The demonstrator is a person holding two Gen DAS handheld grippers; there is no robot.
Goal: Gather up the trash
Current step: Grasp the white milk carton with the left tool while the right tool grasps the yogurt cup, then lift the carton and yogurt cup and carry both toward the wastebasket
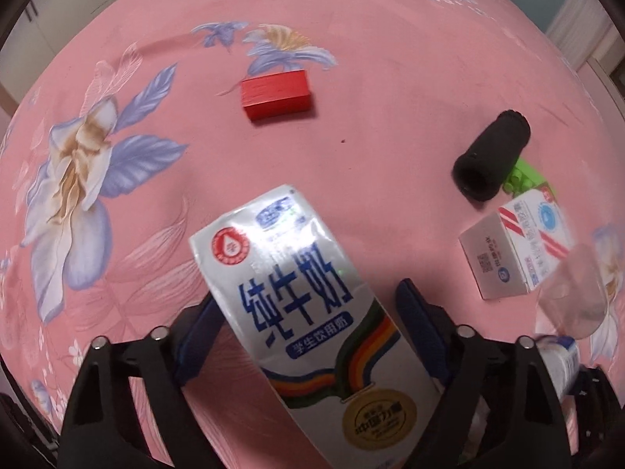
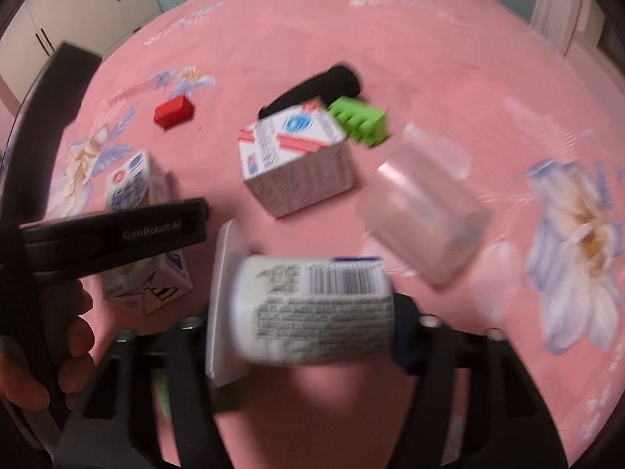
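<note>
My left gripper (image 1: 308,312) is shut on a silver milk carton (image 1: 297,305) with blue Chinese lettering, held above the pink flowered bedsheet (image 1: 351,39). My right gripper (image 2: 308,312) is shut on a white cup (image 2: 312,308) with a barcode label and a wide lid, lying sideways between the fingers. The left gripper's black body (image 2: 117,230) and the milk carton (image 2: 133,183) show at the left of the right wrist view. The white cup (image 1: 562,359) shows at the right edge of the left wrist view.
On the sheet lie a red block (image 1: 277,93), a black foam tube (image 1: 492,156), a green toothed block (image 2: 359,121), a white medicine box (image 2: 297,160) and a clear plastic cup (image 2: 425,207). White cabinets (image 2: 78,4) stand at the back left.
</note>
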